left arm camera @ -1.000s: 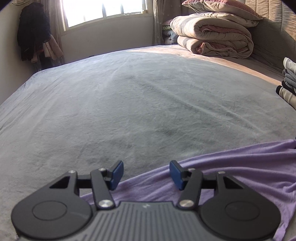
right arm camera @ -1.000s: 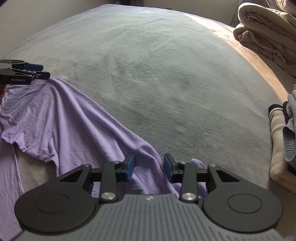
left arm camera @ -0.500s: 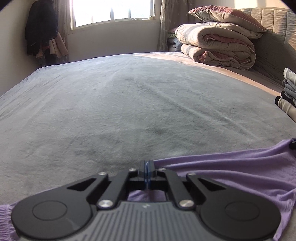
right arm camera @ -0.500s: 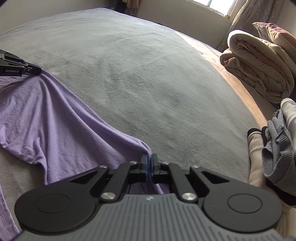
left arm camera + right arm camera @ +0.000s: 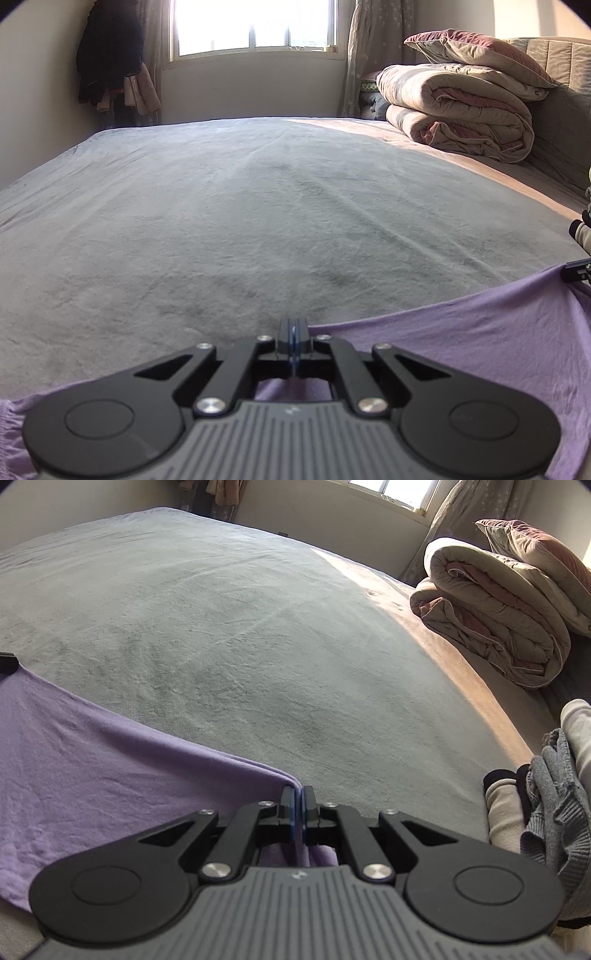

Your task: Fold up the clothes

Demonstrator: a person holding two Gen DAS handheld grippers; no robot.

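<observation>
Pinching the purple garment (image 5: 110, 775) between both fingers (image 5: 287, 808).

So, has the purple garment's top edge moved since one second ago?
Yes. In the right wrist view the purple garment now hangs taut between both shut grippers, its edge pulled straight and lifted against the grey bed cover; earlier it lay draped and wrinkled.

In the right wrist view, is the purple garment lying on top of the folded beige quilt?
No. The purple garment lies on the grey bed cover, near the camera, while the folded quilt sits apart at the far right.
</observation>
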